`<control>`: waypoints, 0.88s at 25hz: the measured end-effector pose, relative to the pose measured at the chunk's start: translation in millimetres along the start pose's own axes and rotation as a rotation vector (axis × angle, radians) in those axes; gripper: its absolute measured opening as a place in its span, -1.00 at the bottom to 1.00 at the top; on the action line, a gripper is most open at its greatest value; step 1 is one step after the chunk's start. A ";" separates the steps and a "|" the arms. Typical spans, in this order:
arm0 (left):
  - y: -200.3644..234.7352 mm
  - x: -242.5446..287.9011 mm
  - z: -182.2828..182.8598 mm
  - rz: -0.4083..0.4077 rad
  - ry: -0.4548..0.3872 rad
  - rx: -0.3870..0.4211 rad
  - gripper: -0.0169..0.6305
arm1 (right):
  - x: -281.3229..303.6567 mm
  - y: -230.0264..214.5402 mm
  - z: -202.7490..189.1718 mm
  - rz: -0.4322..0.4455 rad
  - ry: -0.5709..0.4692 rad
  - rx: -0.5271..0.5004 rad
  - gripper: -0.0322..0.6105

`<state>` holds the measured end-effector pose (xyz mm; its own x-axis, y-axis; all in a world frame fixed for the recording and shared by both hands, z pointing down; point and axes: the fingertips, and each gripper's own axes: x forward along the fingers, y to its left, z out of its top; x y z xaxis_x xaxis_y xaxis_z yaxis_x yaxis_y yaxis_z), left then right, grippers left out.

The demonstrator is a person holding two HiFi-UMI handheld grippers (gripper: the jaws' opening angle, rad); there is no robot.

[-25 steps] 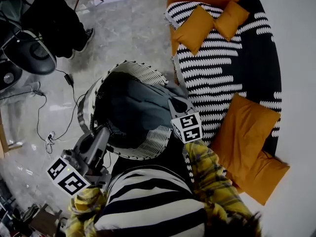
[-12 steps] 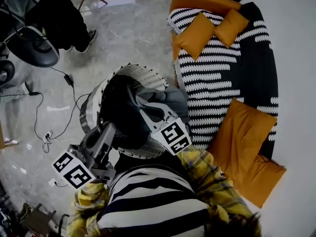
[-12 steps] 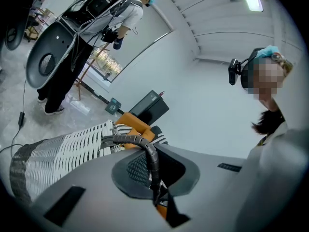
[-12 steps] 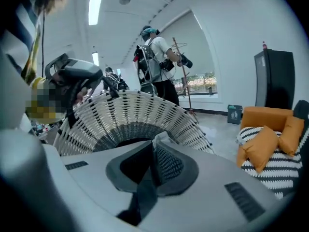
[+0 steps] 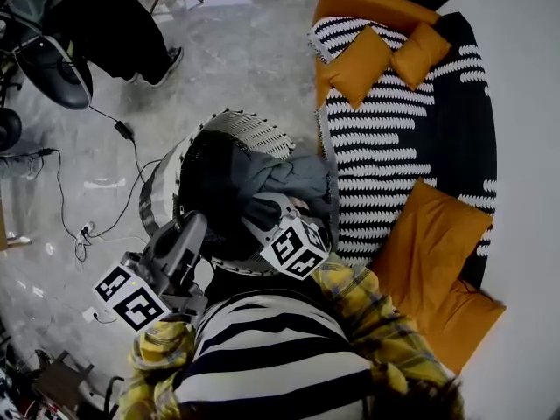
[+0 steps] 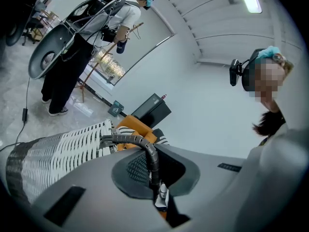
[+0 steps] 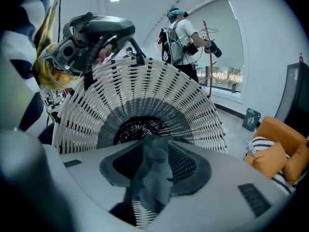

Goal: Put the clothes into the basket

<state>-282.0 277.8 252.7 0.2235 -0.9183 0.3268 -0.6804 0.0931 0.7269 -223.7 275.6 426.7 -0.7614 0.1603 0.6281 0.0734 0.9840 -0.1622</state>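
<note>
A white-and-black woven basket [image 5: 254,131] is tipped toward me on the floor. My left gripper [image 5: 192,226] is shut on its wrapped rim [image 6: 143,143] at the near left; the rim runs between the jaws in the left gripper view. A grey garment [image 5: 293,175] lies bunched over the basket's right side and hangs into it. My right gripper [image 5: 260,212] reaches into the basket mouth from the near right. Its jaws are opening, and a fold of the grey garment [image 7: 157,180] hangs loosely between them, with the basket's inside [image 7: 145,95] behind.
A sofa with a black-and-white striped throw [image 5: 394,147] and orange cushions [image 5: 433,234] stands right of the basket. A person in dark clothes [image 5: 122,24] stands at the far left beside black equipment [image 5: 52,68]. Cables [image 5: 87,226] trail over the marble floor.
My right gripper has swung left from the sofa side into the basket mouth, carrying the grey garment with it, and its jaws have parted. The left gripper has kept its hold on the rim.
</note>
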 end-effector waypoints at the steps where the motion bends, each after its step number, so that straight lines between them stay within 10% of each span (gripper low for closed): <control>1: 0.5 -0.7 0.5 0.002 -0.001 -0.002 -0.91 | -2.0 -3.9 -2.0 -0.010 -0.003 0.008 -0.41; 22: 0.0 3.8 11.9 0.008 0.035 0.027 -0.91 | -72.6 -93.7 -154.0 -0.316 0.145 0.309 -0.41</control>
<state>-289.4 269.8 246.7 0.2420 -0.9033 0.3543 -0.7006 0.0900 0.7079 -76.2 183.6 513.5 -0.6159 -0.1131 0.7796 -0.3598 0.9208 -0.1507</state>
